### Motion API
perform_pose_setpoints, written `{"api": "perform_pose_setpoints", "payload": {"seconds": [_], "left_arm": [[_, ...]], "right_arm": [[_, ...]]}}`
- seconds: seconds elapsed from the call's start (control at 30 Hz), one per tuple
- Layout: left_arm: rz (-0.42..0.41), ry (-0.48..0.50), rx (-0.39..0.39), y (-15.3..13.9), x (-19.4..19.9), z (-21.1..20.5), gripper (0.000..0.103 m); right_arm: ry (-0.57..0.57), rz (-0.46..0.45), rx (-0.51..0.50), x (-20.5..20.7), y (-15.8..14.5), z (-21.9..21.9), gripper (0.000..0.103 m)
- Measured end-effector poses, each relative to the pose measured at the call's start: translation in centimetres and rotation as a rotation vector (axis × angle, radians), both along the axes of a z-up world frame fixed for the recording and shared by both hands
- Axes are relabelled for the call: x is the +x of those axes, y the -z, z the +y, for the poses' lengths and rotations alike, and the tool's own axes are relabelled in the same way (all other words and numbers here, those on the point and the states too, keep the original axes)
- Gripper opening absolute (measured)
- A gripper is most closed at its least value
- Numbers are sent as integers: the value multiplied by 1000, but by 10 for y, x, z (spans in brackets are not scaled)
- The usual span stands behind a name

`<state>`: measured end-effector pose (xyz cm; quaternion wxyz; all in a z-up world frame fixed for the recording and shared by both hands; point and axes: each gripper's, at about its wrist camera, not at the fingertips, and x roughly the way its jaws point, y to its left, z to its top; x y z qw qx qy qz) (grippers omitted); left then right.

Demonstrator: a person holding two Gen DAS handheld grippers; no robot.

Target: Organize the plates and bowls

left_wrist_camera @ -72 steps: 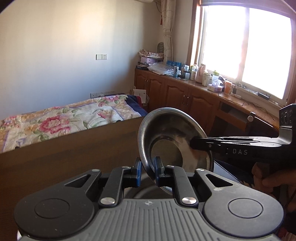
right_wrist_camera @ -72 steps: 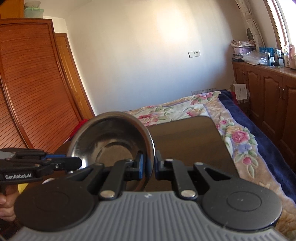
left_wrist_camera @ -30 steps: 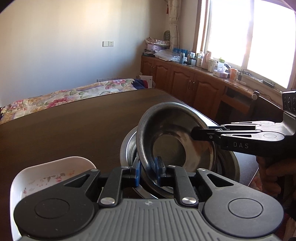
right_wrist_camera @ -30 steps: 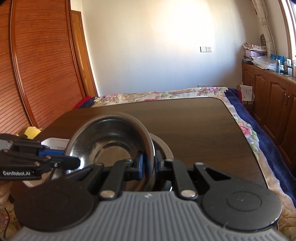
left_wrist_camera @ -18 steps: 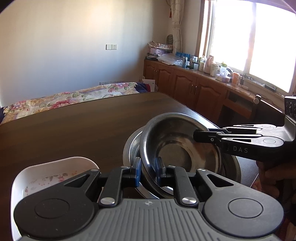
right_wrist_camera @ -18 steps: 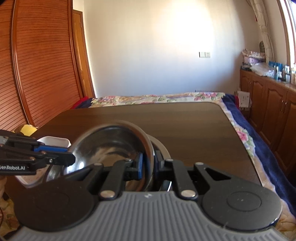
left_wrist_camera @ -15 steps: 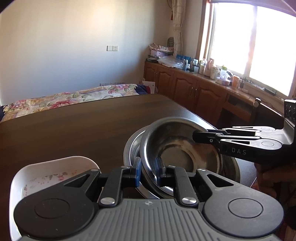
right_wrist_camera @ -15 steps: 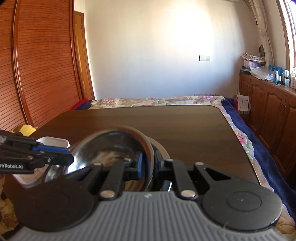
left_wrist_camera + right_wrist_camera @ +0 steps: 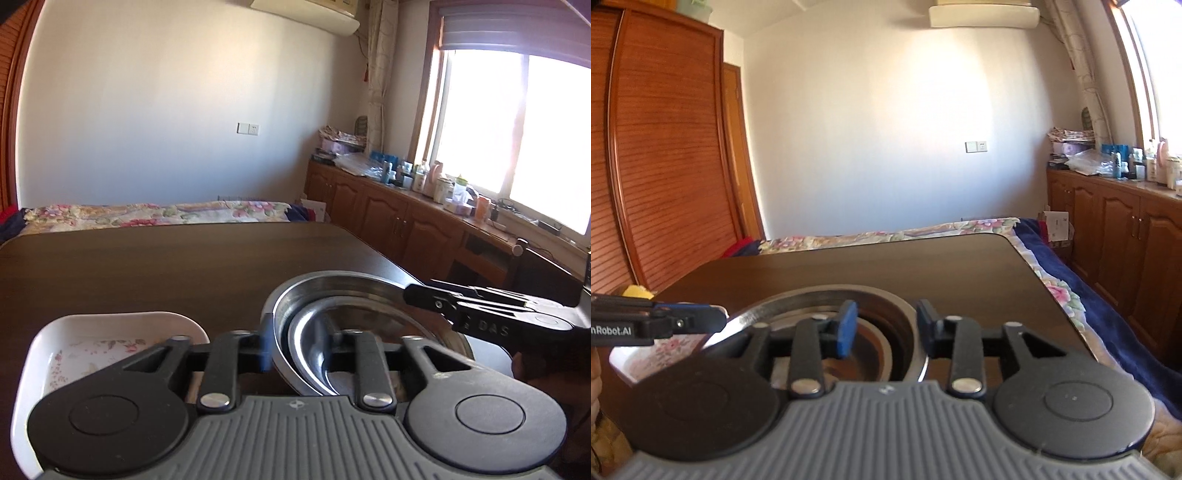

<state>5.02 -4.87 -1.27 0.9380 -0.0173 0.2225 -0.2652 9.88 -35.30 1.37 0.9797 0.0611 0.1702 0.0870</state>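
A small steel bowl (image 9: 314,332) rests nested inside a larger steel bowl (image 9: 332,276) on the dark wooden table (image 9: 147,266). My left gripper (image 9: 295,347) is open, its jaws straddling the near-left rims without pinching them. In the right wrist view the larger bowl (image 9: 820,291) holds the small bowl (image 9: 871,354), and my right gripper (image 9: 885,326) is open astride the rims on the opposite side. Each gripper shows in the other's view: the right gripper (image 9: 410,293) and the left gripper (image 9: 716,318). A white floral dish (image 9: 110,332) sits just left of the bowls.
A bed with a floral cover (image 9: 155,214) lies beyond the table's far edge. Wooden cabinets (image 9: 388,225) crowded with bottles run under the window on the right. A slatted wooden wardrobe (image 9: 665,166) stands on the left. A hand (image 9: 535,365) holds the right gripper.
Both grippers lowered the small steel bowl down into the larger one. Both then opened and let go of its rim.
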Motion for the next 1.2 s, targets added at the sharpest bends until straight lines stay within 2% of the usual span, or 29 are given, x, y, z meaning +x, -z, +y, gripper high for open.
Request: {"api": "perform_pose_setpoints", "payload": {"seconds": [0.03,0.13,0.17,0.2,0.23,0.3,0.57,0.73,1.2], "left_arm": [[-12,-9,4,0,-1,0,50],[-37,-42,4,1,-2,0,65],[-40,-46,3,2,-2,0,67],[-42,-48,3,2,-2,-1,72],[-46,-50,7,3,-3,-2,77],[-51,-54,17,5,-4,-6,79],[-32,-27,31,14,-7,-15,77],[-21,-14,39,17,-5,-21,64],[7,-11,63,26,-4,-23,54]], "right_arm": [[8,-2,2,0,1,0,41],[29,-4,6,0,5,-3,45],[30,-3,6,0,6,-3,51],[33,-3,7,0,8,-3,53],[37,-2,8,0,9,-3,53],[40,2,13,-2,13,-2,53],[29,21,41,-2,21,0,53],[17,25,66,-3,24,1,53],[-3,12,81,-4,27,4,53]]}}
